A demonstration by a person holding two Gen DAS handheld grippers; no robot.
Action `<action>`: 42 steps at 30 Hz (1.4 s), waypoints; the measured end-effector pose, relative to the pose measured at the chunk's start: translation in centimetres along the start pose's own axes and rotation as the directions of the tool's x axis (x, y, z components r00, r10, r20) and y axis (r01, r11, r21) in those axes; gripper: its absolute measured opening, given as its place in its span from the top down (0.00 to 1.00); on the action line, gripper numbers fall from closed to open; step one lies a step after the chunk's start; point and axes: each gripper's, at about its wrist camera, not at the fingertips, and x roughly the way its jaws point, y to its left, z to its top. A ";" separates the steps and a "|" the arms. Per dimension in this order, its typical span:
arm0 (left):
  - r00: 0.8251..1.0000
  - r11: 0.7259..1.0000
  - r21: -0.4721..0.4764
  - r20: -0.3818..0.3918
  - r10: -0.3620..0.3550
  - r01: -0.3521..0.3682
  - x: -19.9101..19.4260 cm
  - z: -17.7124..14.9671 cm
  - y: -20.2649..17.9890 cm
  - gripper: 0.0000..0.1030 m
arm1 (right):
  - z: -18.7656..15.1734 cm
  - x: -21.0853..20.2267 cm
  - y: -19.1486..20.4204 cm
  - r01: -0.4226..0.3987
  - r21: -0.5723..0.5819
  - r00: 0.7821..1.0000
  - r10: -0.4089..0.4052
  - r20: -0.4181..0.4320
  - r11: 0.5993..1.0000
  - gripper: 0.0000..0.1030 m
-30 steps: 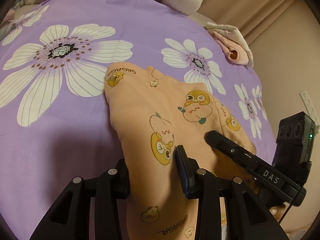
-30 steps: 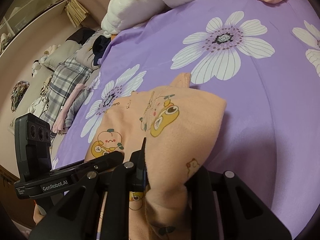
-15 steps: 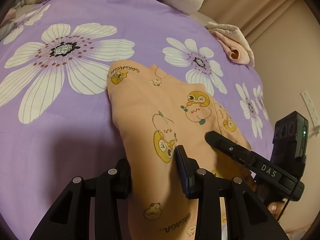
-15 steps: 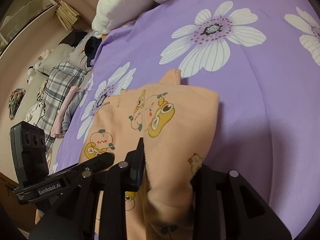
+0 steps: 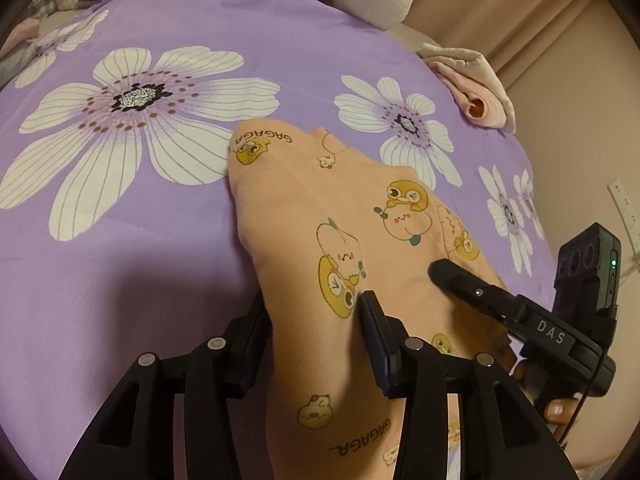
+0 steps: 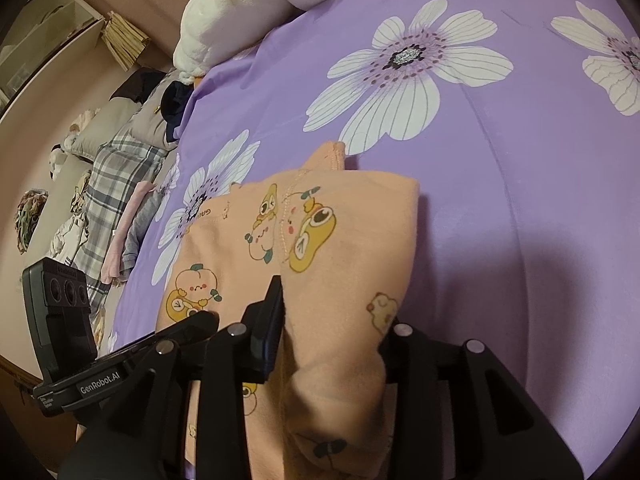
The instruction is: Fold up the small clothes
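Gripped between the fingers of the black plastic left gripper (image 5: pixel 316 332) is a peach-orange cotton garment (image 5: pixel 344 240) printed with yellow ducks, pale peach fruit faces and dark "GAGAGA" lettering. Beyond it and to either side spreads a purple bedsheet (image 5: pixel 160 248) patterned with large white flowers with dark speckled centres. Past the black plastic right gripper (image 6: pixel 332 328), a fluffy white blanket (image 6: pixel 248 4) lies far ahead, with a grey-and-white plaid cloth (image 6: pixel 108 176) off to its left.

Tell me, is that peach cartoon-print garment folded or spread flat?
Partly folded: the peach garment lies doubled over, near end lifted by both grippers.
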 end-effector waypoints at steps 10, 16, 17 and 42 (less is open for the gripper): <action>1.000 1.000 -0.002 0.003 0.015 -0.015 -0.6 -0.4 0.0 0.56 | -0.2 -0.8 -0.3 0.012 0.016 1.000 -0.013 0.013 1.000 0.66; 1.000 1.000 -0.002 0.003 0.020 -0.020 -0.8 -0.6 0.1 0.56 | -0.4 -1.2 -0.5 0.023 0.023 1.000 -0.023 0.019 0.999 0.65; 1.000 1.000 -0.002 0.003 0.022 -0.022 -0.9 -0.7 0.2 0.56 | -0.4 -1.3 -0.6 0.024 0.024 0.999 -0.025 0.021 0.999 0.65; 0.998 0.998 0.007 0.014 0.069 -0.069 -3.3 -2.9 0.5 0.56 | -1.7 -4.2 -2.6 0.057 0.090 0.997 -0.062 0.051 0.994 0.63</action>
